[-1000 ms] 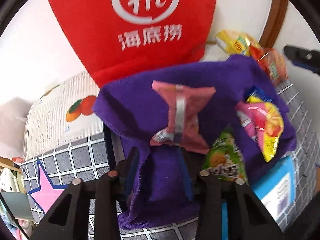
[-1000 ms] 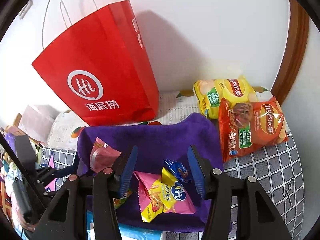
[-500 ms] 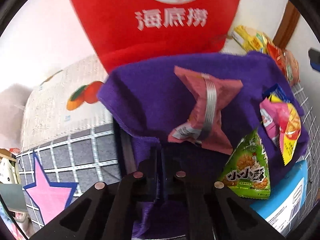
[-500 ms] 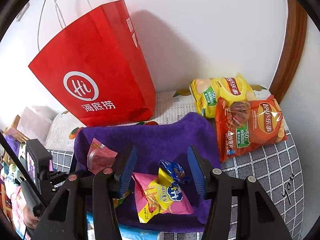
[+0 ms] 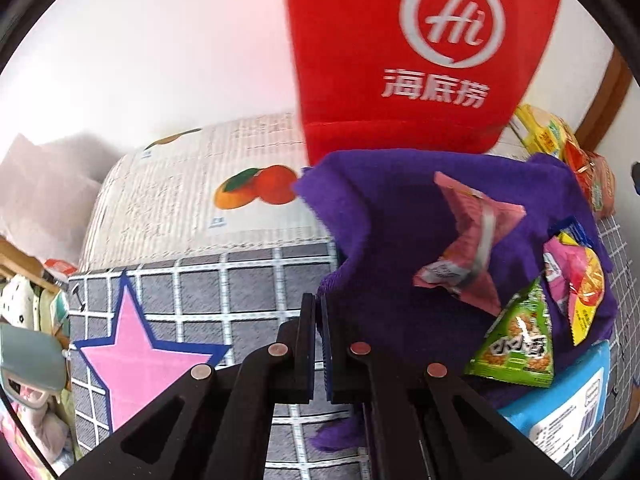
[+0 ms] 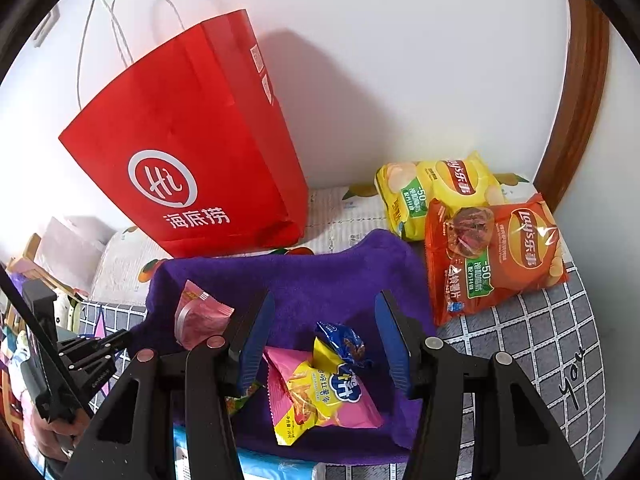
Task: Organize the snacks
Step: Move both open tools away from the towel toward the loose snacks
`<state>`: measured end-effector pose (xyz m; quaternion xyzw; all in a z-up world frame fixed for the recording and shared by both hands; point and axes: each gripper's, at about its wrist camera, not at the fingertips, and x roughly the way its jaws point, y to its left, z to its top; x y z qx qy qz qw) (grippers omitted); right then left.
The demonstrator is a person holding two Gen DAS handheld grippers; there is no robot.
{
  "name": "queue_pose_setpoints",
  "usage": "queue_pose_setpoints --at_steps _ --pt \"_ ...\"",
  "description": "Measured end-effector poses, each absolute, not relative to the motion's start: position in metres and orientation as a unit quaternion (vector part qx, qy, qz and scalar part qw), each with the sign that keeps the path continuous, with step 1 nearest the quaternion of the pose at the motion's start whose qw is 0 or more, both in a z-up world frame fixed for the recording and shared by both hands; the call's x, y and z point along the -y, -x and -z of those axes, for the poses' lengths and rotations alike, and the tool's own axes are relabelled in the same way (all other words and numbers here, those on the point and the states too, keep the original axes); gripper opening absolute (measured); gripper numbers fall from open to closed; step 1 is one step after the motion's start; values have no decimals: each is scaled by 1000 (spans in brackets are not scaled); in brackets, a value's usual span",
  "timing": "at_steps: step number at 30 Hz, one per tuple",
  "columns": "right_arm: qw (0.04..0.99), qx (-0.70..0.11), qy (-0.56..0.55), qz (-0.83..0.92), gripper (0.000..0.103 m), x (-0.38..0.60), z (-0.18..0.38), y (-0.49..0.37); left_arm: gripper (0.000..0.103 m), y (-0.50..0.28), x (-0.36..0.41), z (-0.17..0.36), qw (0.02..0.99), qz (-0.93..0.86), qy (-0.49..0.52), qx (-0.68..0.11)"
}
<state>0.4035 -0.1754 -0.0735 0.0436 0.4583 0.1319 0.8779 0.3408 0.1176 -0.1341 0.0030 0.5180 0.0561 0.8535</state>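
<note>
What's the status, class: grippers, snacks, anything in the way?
Left gripper shut at purple towel edge. Right gripper open above pink snack packet. Red bag stands behind.

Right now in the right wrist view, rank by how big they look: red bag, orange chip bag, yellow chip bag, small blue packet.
1. Red bag
2. Orange chip bag
3. Yellow chip bag, partly covered by the orange one and farther off, so unsure
4. Blue packet
</note>
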Motion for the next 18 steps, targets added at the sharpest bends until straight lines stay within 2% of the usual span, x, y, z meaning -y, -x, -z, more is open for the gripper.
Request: queue_pose_setpoints --at_steps 16,18 --pt "878 -458 -32 -136 52 170 73 -403 7 -353 -117 164 822 -60 5 -567" --pt "879 -457 -30 -136 52 169 72 -402 14 -351 -118 164 819 -66 6 -570"
